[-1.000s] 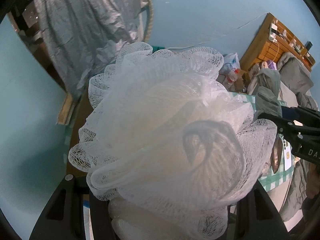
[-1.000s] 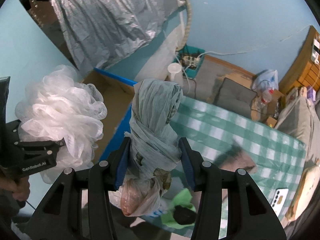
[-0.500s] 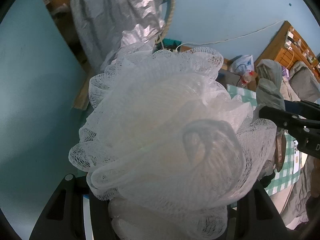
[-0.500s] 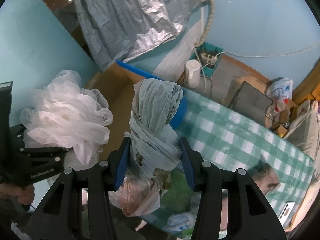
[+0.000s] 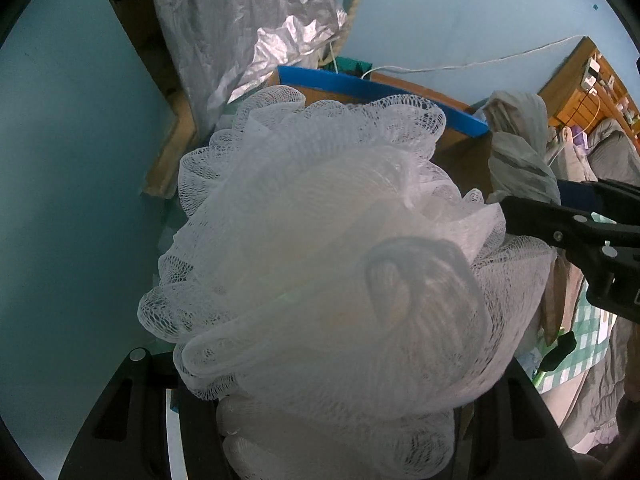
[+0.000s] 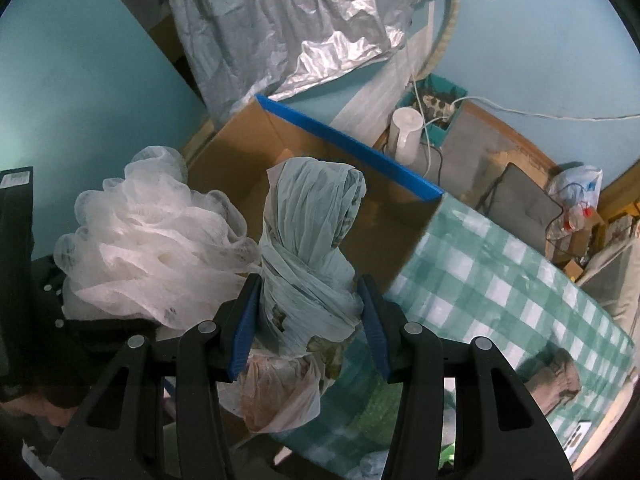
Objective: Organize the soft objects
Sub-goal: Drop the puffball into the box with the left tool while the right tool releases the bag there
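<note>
Swung further over toward the box since a second ago: blue-edged cardboard, then only a sliver at the frame edge, now open right behind both loads. Left tool clamped on the loofah, white mesh puff filling most of the left view and hiding both fingertips; only black finger bases seen at the bottom corners. Held up in the air, near the box's left side. Right tool closed on the bag, a pale knotted plastic bundle standing upright between blue pads, with a looser translucent tail hanging below the grip. Held just before the box, its top overlapping the box's interior in view. Loofah just left of the bag, edges touching or nearly so; cannot tell which. Right of the box, desk under a green checked cloth, cut off by the frame at lower right. Behind the box, silver foil sheet draped down the wall, plus a white jug. Contents of the bag hard to make out: brownish patches only. Floor of the box partly hidden by both loads.
</note>
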